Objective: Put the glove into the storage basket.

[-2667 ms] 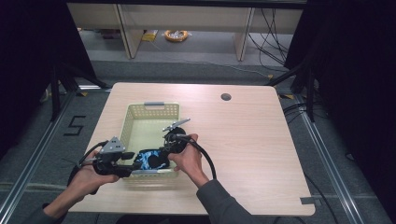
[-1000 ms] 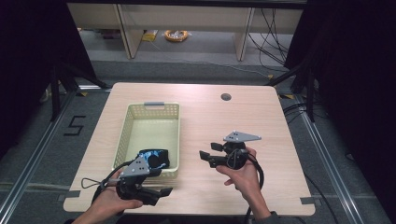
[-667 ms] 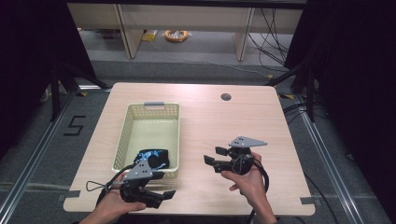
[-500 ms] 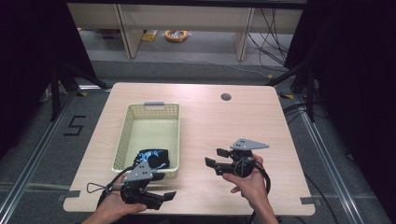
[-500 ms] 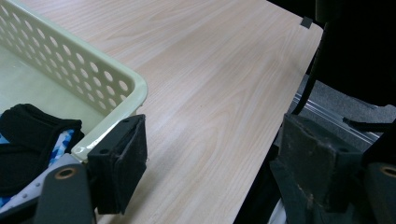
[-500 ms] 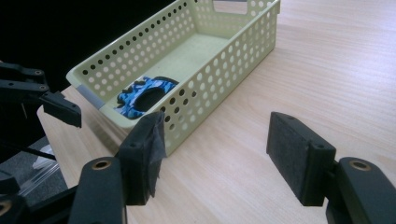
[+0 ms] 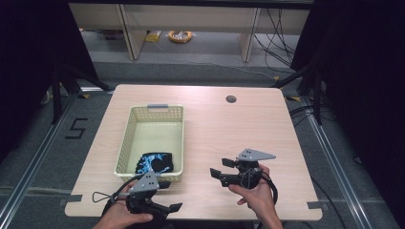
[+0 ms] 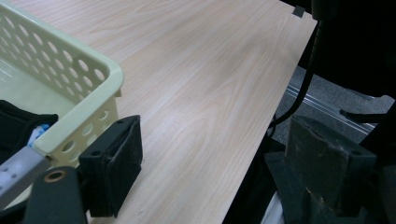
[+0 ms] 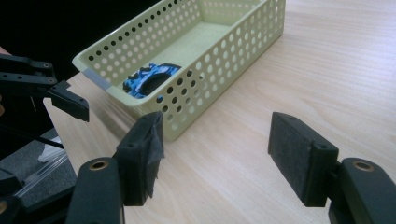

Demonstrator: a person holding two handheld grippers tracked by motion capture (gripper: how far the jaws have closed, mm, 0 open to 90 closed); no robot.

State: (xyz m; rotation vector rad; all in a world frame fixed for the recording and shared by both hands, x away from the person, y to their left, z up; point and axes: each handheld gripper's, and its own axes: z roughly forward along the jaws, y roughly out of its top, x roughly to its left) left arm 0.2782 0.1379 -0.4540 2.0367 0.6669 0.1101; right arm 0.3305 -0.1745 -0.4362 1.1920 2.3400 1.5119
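1. I see the pale green basket [image 7: 154, 136] on the table's [image 7: 229, 129] left half, a black and blue cloth [image 7: 154, 162] in its near end
2. My left gripper [image 7: 165, 196] sits at the near edge, jaws wide, empty
3. My right gripper [image 7: 220, 169] hovers right of the basket, jaws spread, holding nothing

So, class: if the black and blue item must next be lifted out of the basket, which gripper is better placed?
Probably the left gripper: it sits just by the near end of the basket, where the black and blue item lies. The right gripper is farther across the table. Both are open.
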